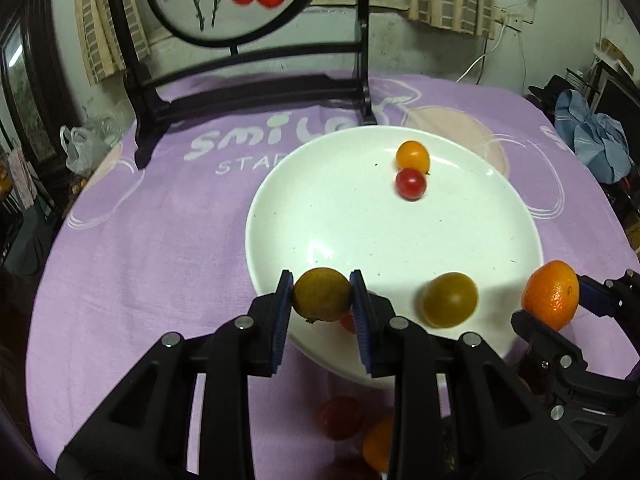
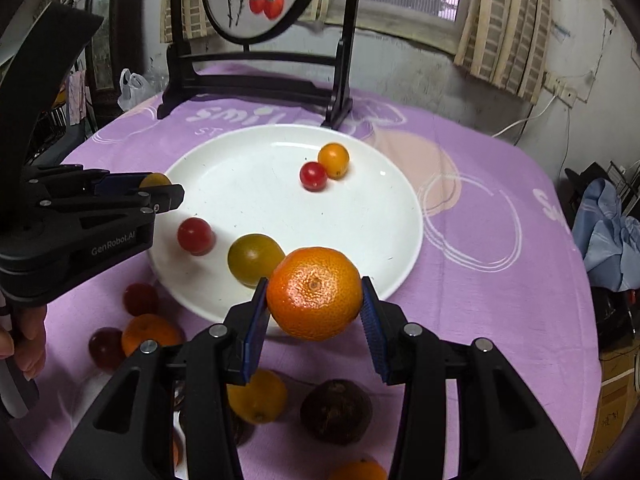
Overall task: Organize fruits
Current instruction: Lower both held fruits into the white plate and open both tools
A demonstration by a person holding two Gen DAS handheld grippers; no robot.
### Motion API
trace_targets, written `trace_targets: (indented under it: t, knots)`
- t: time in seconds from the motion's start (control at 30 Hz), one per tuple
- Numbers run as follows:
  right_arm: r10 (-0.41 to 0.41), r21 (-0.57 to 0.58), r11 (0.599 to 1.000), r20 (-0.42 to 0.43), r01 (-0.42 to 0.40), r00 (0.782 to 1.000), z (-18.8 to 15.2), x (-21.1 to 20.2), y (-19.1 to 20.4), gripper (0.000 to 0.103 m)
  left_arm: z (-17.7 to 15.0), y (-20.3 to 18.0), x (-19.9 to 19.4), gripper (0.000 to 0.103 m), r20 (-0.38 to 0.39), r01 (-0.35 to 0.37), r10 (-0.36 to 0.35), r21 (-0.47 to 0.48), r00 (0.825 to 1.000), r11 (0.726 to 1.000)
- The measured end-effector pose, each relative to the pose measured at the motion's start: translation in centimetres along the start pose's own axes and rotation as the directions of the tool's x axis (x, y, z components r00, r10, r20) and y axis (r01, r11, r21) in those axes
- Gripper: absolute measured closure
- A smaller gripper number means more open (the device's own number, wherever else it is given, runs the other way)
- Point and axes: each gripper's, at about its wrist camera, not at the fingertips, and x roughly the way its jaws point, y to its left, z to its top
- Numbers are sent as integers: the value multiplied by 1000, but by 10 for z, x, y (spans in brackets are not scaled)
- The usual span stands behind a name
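Note:
My left gripper (image 1: 321,298) is shut on a small yellow-green tomato (image 1: 322,295), held over the near rim of the white plate (image 1: 360,232). In the right wrist view the same left gripper (image 2: 160,188) reaches in from the left. My right gripper (image 2: 314,300) is shut on an orange mandarin (image 2: 315,293), also seen as the mandarin (image 1: 551,294) at the plate's right rim. On the plate (image 2: 256,184) lie an orange tomato (image 2: 333,159), a red tomato (image 2: 313,176), another red tomato (image 2: 195,235) and an olive-green tomato (image 2: 254,258).
Loose fruit lies on the purple cloth (image 2: 480,280) near me: a red tomato (image 2: 140,299), an orange (image 2: 150,334), a yellow citrus (image 2: 258,398) and a dark brown fruit (image 2: 336,412). A black framed screen stand (image 2: 256,80) rises behind the plate. A hand (image 2: 24,336) holds the left tool.

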Motion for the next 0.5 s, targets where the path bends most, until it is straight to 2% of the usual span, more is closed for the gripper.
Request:
trace_targets:
  t: [0.07, 0.1, 0.17, 0.2, 0.27, 0.5]
  knots:
    - [-13, -2, 1000, -12, 13, 1000, 2, 7, 1, 57, 1, 1, 8, 73, -8, 8, -8, -7, 1000, 1000]
    - [-24, -1, 1000, -18, 23, 1000, 3, 11, 1, 51, 3, 1, 11, 68, -11, 13, -13, -13, 1000, 1000]
    - [-47, 16, 999, -14, 47, 999, 5, 13, 0, 50, 5, 2, 10, 34, -5, 8, -8, -28, 1000, 1000]
    - [-42, 26, 999, -10, 42, 999, 5, 12, -2, 50, 4, 3, 6, 31, 13, -7, 8, -31, 1000, 999]
    - [-11, 45, 999, 7, 11, 1000, 2, 2, -3, 50, 1, 2, -4, 31, 45, -9, 10, -24, 999, 1000]
    - [23, 96, 995, 36, -27, 999, -24, -33, -10, 49, -21, 0, -41, 30, 77, 31, -32, 10, 997, 999]
